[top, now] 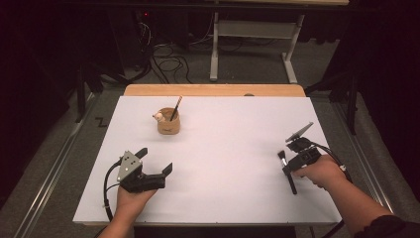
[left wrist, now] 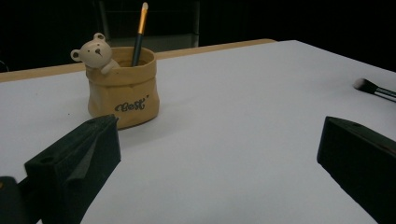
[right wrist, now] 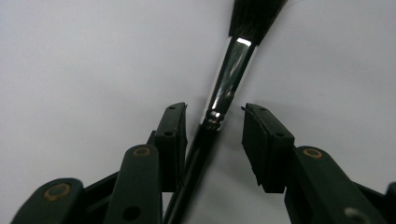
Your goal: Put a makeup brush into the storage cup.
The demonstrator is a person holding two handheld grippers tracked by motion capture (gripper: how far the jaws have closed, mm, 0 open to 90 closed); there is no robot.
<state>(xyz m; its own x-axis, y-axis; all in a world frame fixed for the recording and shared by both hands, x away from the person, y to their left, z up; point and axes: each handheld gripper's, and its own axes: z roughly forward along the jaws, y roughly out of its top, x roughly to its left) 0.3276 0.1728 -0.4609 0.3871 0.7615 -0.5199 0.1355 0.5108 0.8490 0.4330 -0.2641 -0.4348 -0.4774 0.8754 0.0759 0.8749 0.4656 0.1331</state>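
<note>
Two grippers are on the white table [top: 223,198] right now, one in each of the person's hands, and the action sits on the right. The right gripper [right wrist: 214,122] is angled down over a makeup brush [right wrist: 229,70] that lies flat on the white surface near the table's right edge. In the right gripper view, the jaws stand either side of the black handle just below the shiny metal collar: the left-hand jaw looks to be against the handle or just beside it, while the other jaw stands clearly off with white table showing in the gap. So the jaws bracket the brush without clamping it. The dark bristles point away from the person. Over on the other side, the left gripper [top: 154,161] rests low near the front left of the table with its jaws spread wide apart and nothing between them. The left gripper view looks across to a tan bear-trimmed holder [left wrist: 123,88], which stands upright toward the far side of the table, well apart from both grippers, with a gold-handled brush [left wrist: 140,32] leaning inside it.
</note>
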